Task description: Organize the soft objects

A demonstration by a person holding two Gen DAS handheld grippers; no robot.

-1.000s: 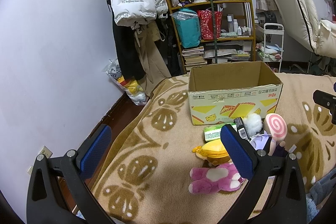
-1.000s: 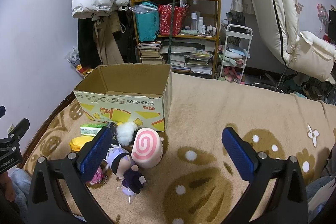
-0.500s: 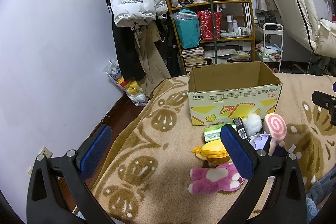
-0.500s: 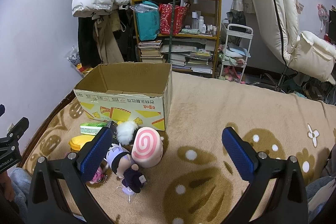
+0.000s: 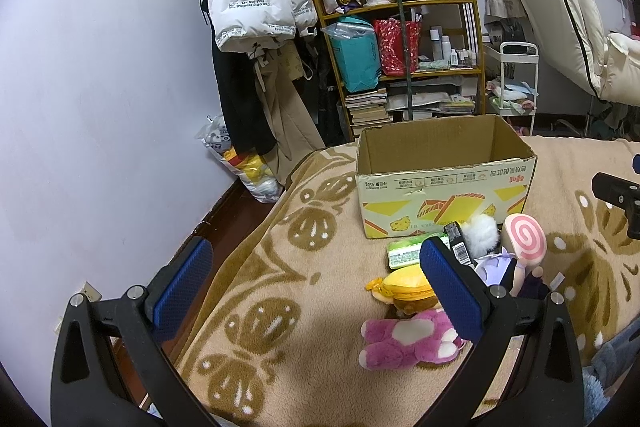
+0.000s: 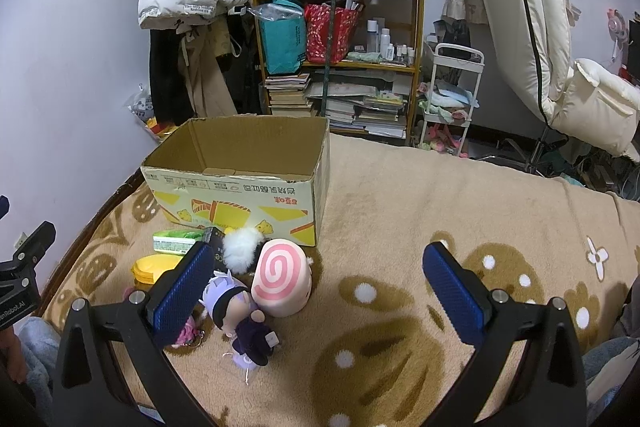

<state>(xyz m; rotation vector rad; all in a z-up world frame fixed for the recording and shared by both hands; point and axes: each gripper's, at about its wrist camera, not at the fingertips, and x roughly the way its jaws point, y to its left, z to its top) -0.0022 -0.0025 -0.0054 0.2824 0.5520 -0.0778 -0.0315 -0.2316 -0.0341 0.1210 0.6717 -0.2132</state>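
The left gripper point(image 5: 316, 287) is spread wide, its blue-padded fingers point(image 5: 182, 279) holding nothing and touching nothing, poised above the tan fleece blanket with brown butterfly motifs point(image 5: 276, 267). The right gripper point(image 6: 320, 291) is equally wide apart and empty, hanging over the same blanket point(image 6: 440, 195).

The open-topped cardboard box with yellow print on its side point(image 6: 240, 183) stands on the blanket at about 11 o'clock in the right wrist view and 1 o'clock in the left wrist view point(image 5: 444, 183); the part of its inside that shows holds nothing.

The soft things lie clustered on the blanket just in front of the box. The cylindrical cream plush with a pink spiral face point(image 6: 282, 277) lies at 9 o'clock of the right gripper, touching the small doll with lilac hair and a dark purple outfit point(image 6: 240, 319). The magenta plush bear with pale patches point(image 5: 404, 341) lies at 5 o'clock in the left wrist view, beside the yellow plush point(image 5: 404, 285). The white fluffy pompom point(image 6: 240, 249) and the green-and-white wrapped packet point(image 6: 176, 241) sit close to the box's front.

Compared with the earlier frames, nothing has shifted: both grippers and every object hold the same places.
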